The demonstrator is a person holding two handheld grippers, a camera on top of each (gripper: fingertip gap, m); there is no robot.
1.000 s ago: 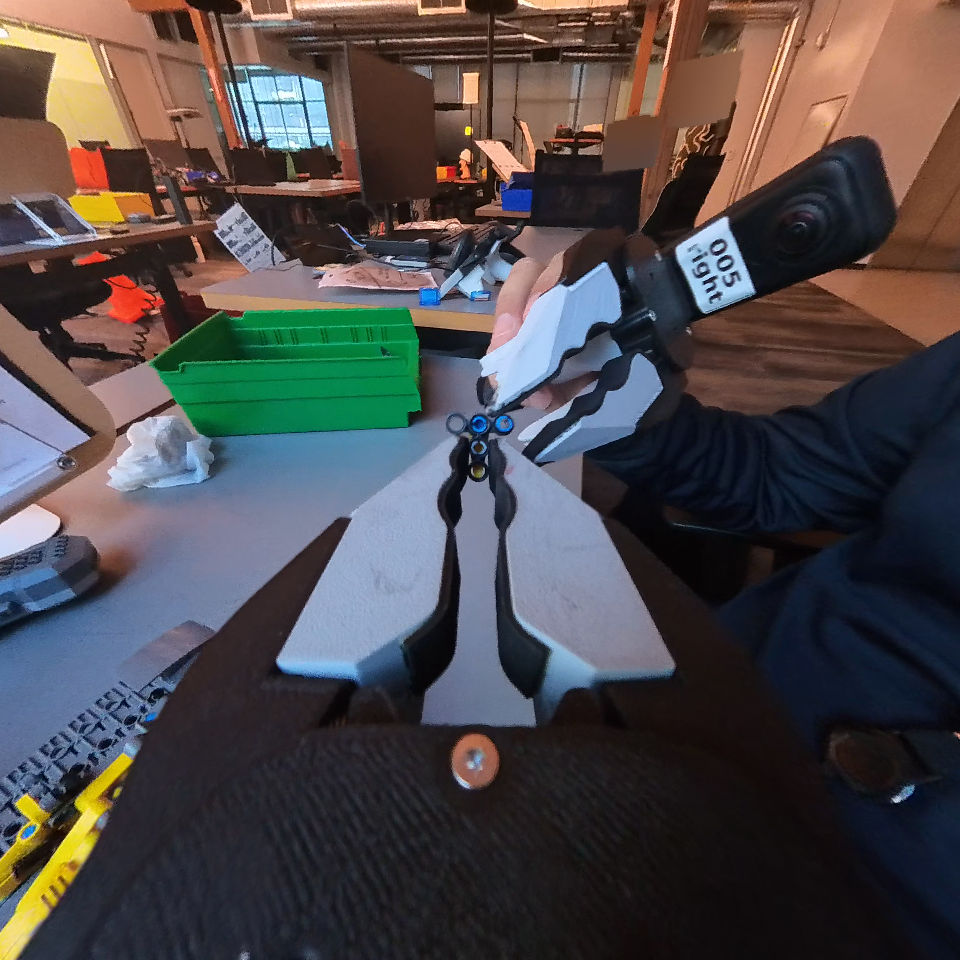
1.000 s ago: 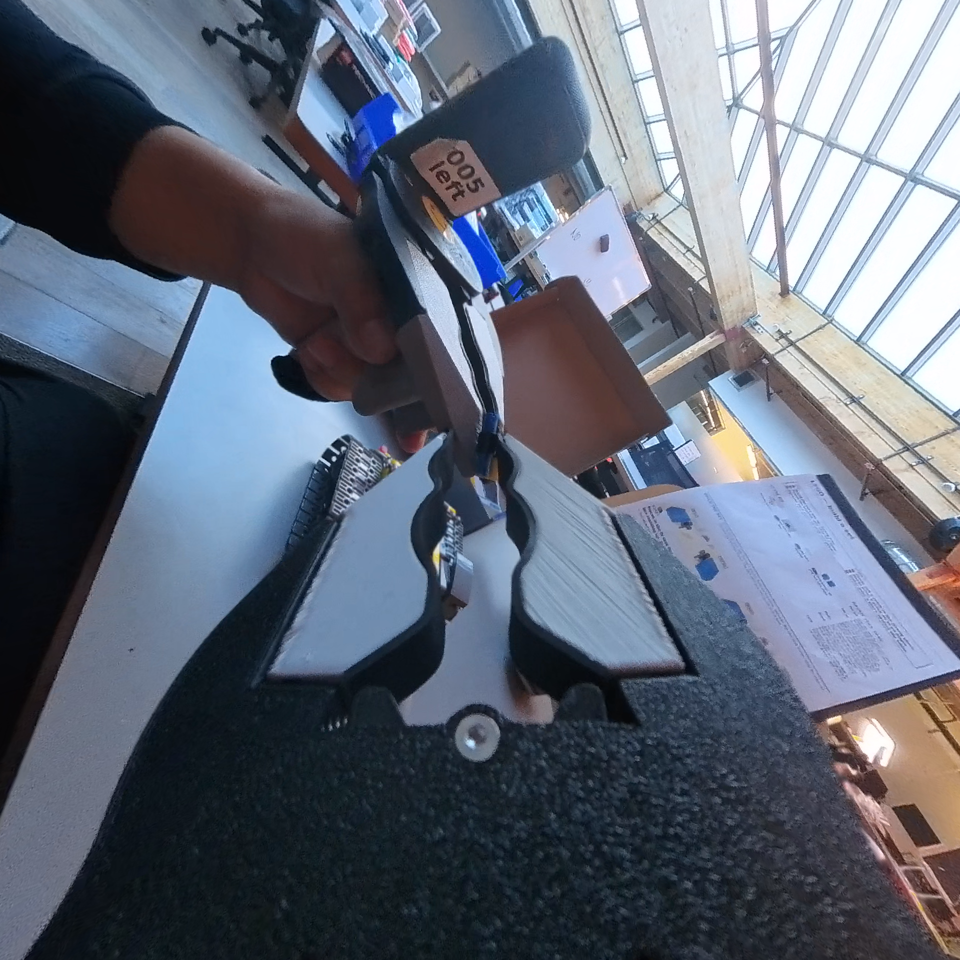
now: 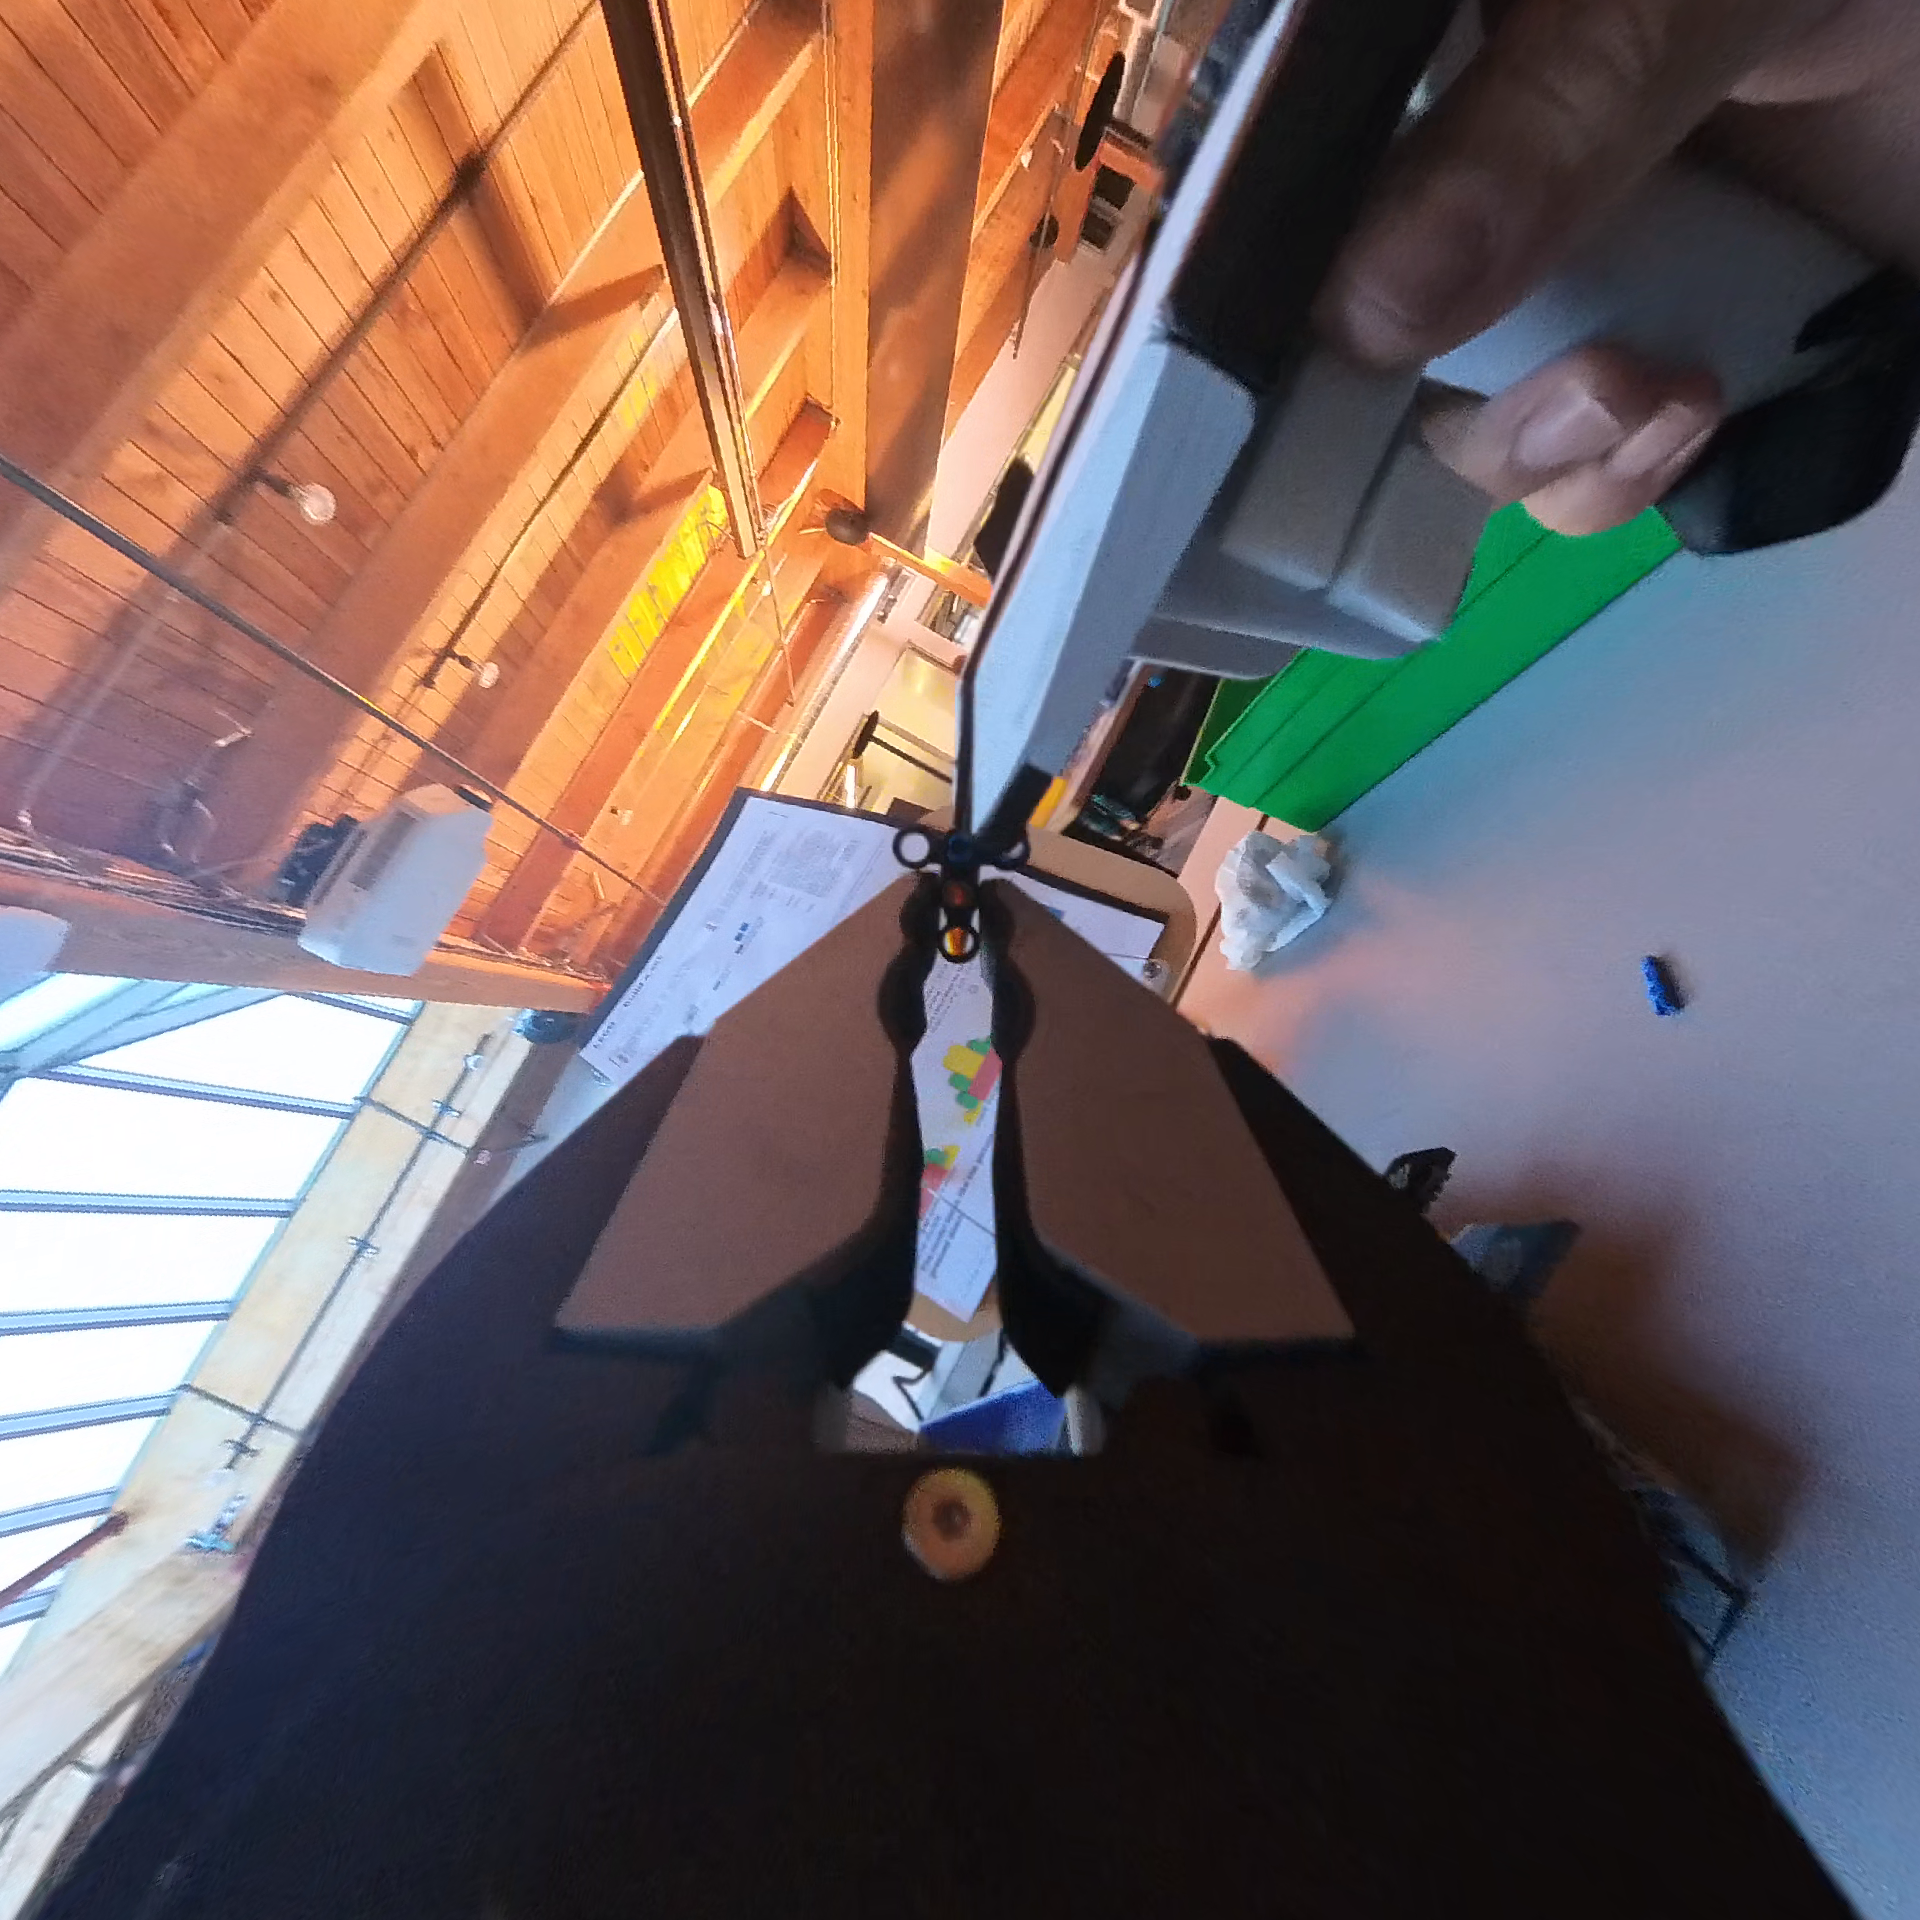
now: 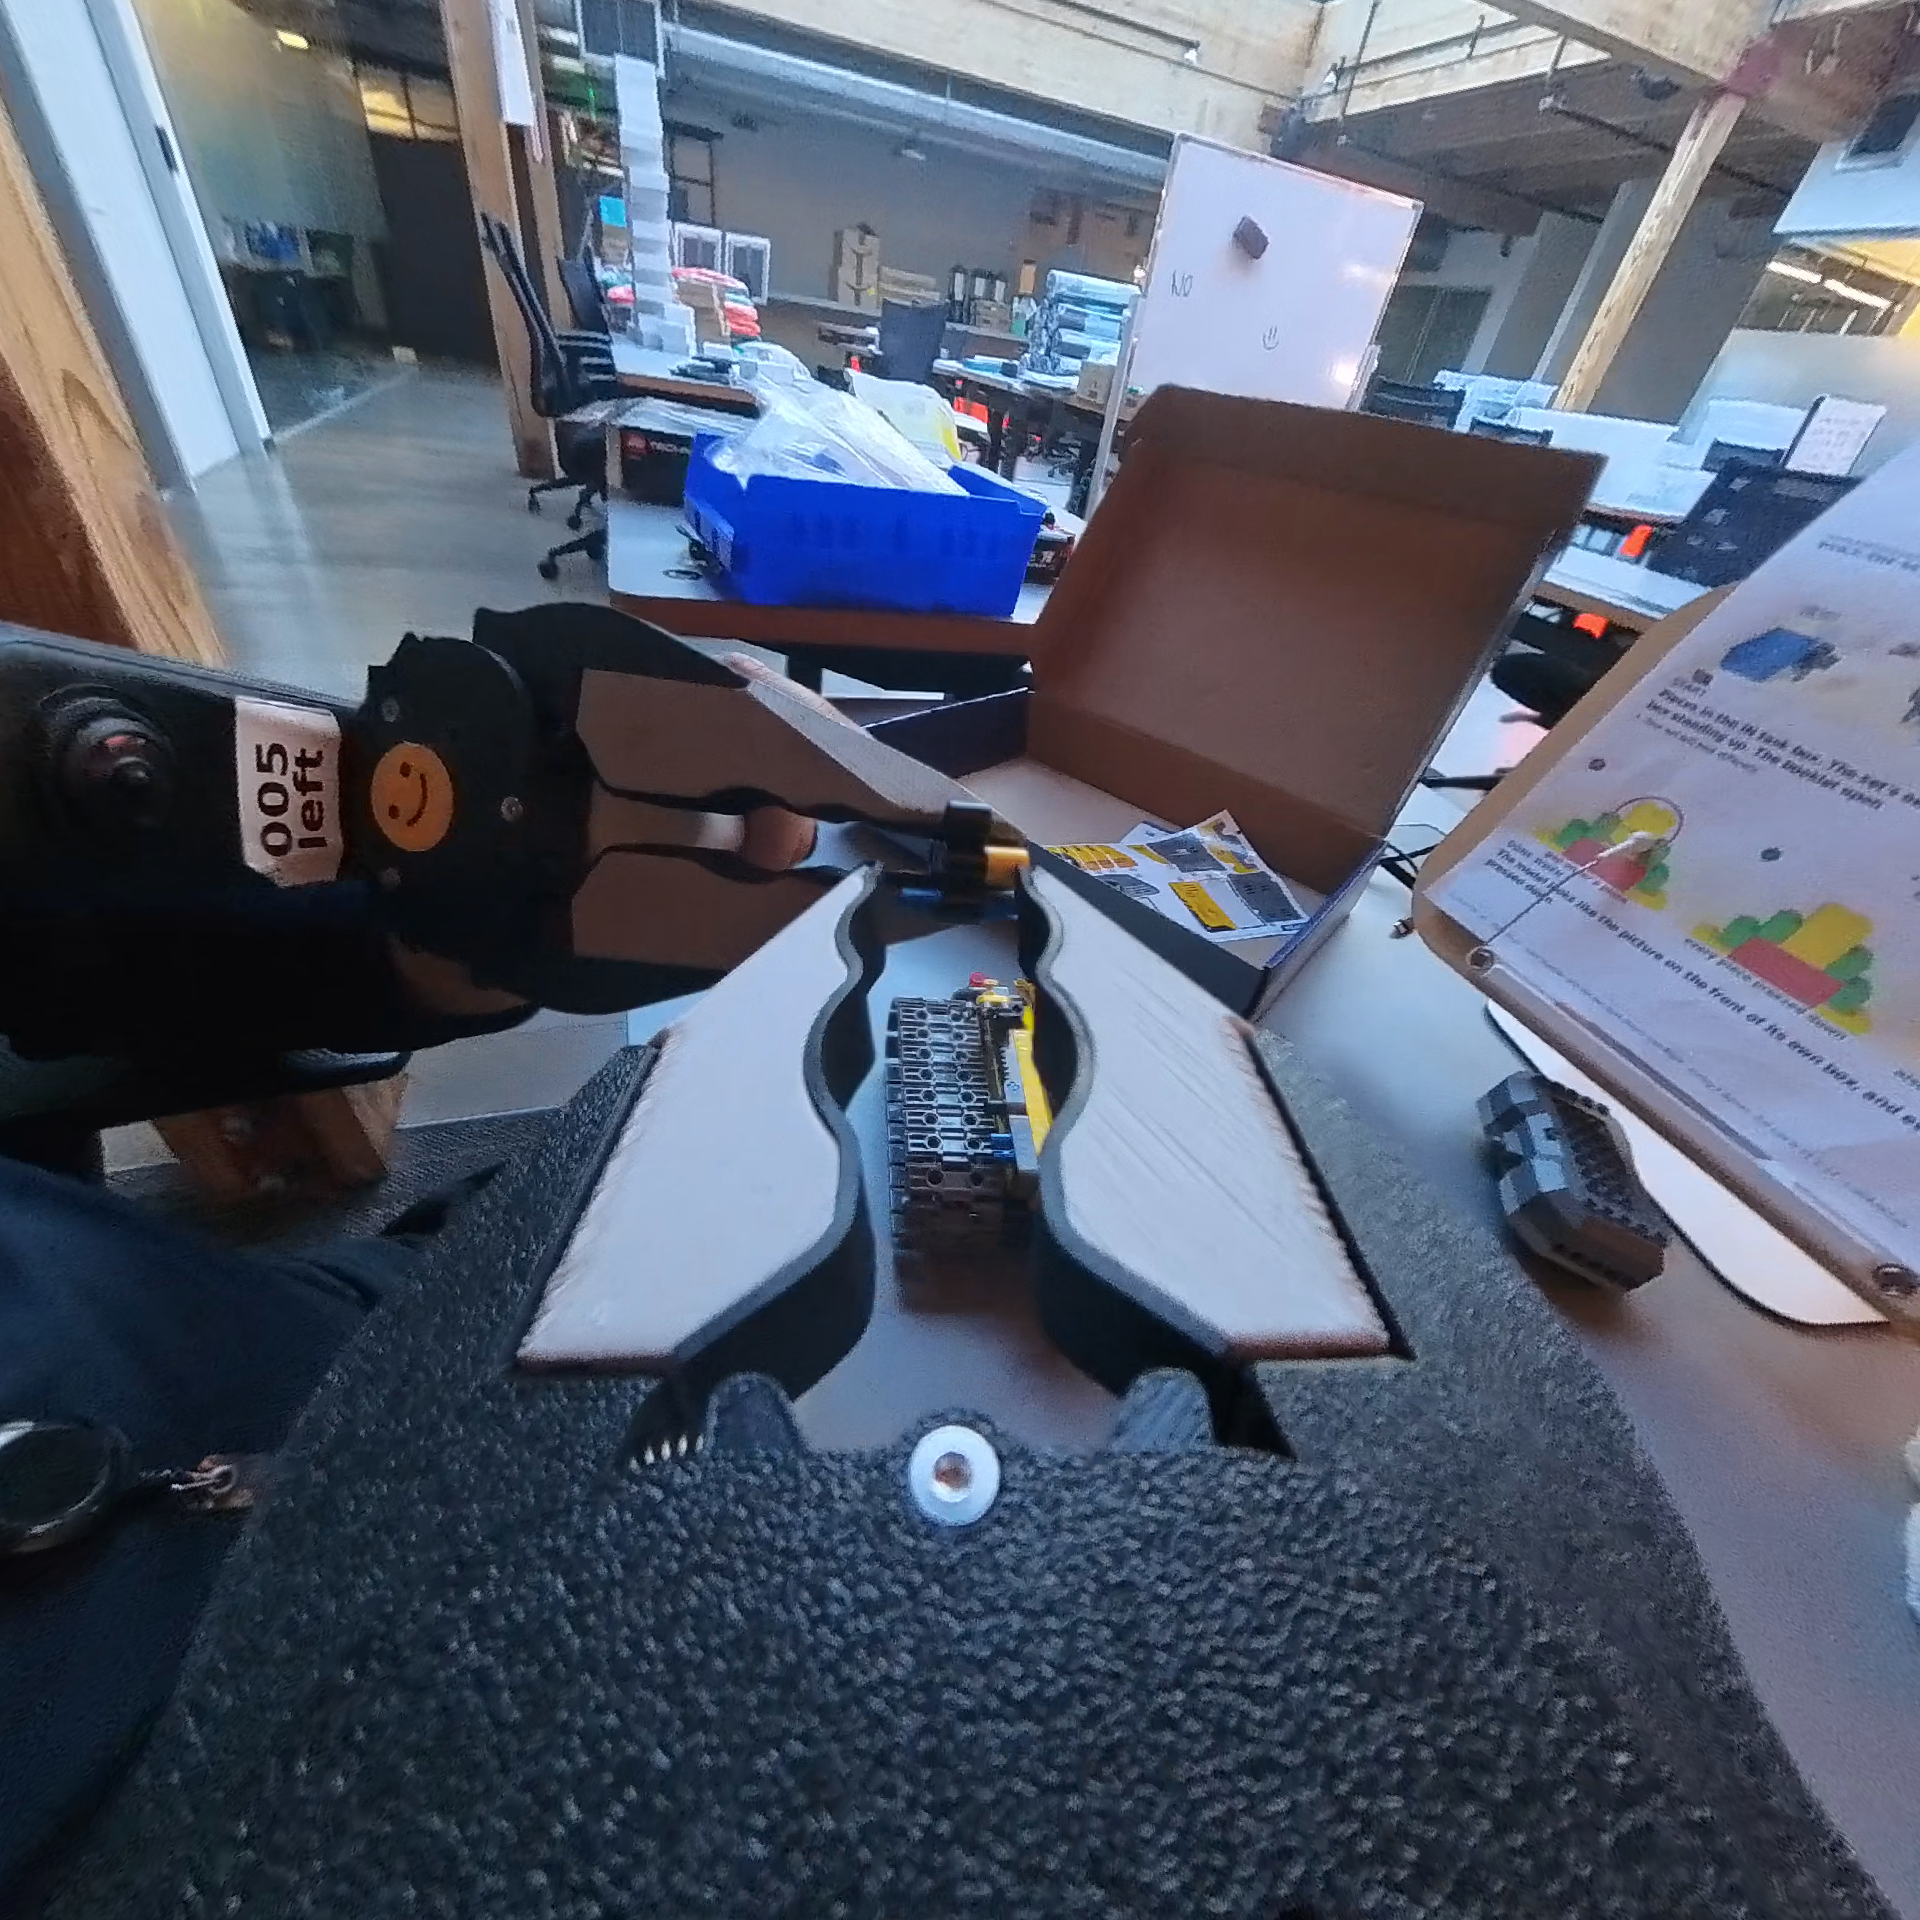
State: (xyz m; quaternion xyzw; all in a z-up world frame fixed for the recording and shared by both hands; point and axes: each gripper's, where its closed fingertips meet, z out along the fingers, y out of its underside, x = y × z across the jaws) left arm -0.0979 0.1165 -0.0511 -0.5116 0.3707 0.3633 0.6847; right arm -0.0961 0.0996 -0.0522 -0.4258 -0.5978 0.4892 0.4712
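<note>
I am holding the left gripper with its two fingers pressed together on a small black cross-shaped brick piece with blue and orange pins, which is hanging in the air above the grey table. The right gripper is meeting that piece at its far end; its jaws are standing apart, one on either side of the piece, and I cannot tell whether they are touching it. Directly below the piece, a black-and-yellow tracked brick model is lying on the table, untouched by either tool. Just beyond the piece, a folded printed leaflet is resting in an open brown cardboard box. To the right of the piece, a dark grey ridged brick part is sitting under a picture sheet on a wooden stand. Farther off, a crumpled white tissue, a small blue pin and a green plastic bin are lying well apart from it.
</note>
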